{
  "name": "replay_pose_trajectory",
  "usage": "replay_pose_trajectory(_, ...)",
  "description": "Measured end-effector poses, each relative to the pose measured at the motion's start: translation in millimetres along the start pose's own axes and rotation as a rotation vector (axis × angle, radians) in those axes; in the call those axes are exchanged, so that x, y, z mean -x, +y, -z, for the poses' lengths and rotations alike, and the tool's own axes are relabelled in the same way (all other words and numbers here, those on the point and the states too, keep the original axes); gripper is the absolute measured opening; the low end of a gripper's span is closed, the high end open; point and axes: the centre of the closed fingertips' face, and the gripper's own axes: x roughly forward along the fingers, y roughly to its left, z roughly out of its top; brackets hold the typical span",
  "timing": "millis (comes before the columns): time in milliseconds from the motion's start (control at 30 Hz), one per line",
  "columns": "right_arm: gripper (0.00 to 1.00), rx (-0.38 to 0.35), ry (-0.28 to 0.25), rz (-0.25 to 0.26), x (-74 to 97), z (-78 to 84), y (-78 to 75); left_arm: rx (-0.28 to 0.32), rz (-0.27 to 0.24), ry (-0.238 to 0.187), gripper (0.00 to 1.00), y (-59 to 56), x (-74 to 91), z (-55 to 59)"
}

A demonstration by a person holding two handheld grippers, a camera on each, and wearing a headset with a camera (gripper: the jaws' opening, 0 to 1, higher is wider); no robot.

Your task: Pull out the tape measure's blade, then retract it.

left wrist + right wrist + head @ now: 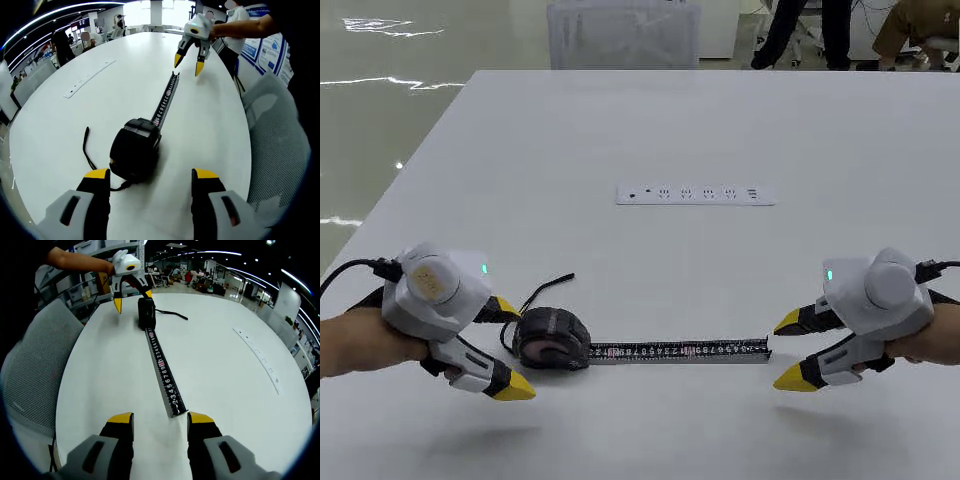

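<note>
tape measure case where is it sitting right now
In the head view the tape measure case lies on the table at lower left, just ahead of the open left tool, its blade stretched out toward the right tool.

In the head view the digits on the blade (680, 350) are too small to read, and its end hook cannot be made out. The strap (545, 290) passes behind the tape measure case (552, 338) and the left gripper (513, 347), so where it is fastened is hidden. Whether that gripper's far tip touches the case cannot be told. The left hand (355, 342) and the right hand (935, 335) are cut off by the side edges, and the worktop (650, 130) by the left, right and bottom edges. The sockets of the power strip (695, 194) are too small to tell their type. The chair (623, 35) and the people (837, 30) are cut off by the top edge.
</note>
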Motion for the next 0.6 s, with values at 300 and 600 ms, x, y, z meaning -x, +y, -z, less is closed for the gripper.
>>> replay_pose_trajectory(300, 0.54, -0.054, -0.017, 0.033, 0.6, -2.7, 11.3, 0.086, -0.044, -0.049, 0.70, -12.2, 3.7, -0.1)
replay_pose_trajectory(600, 0.62, -0.164, -0.071, 0.116, 15.3, -16.8, 19.6, 0.169, -0.129, -0.113, 0.77, -16.9, 11.9, -5.7)
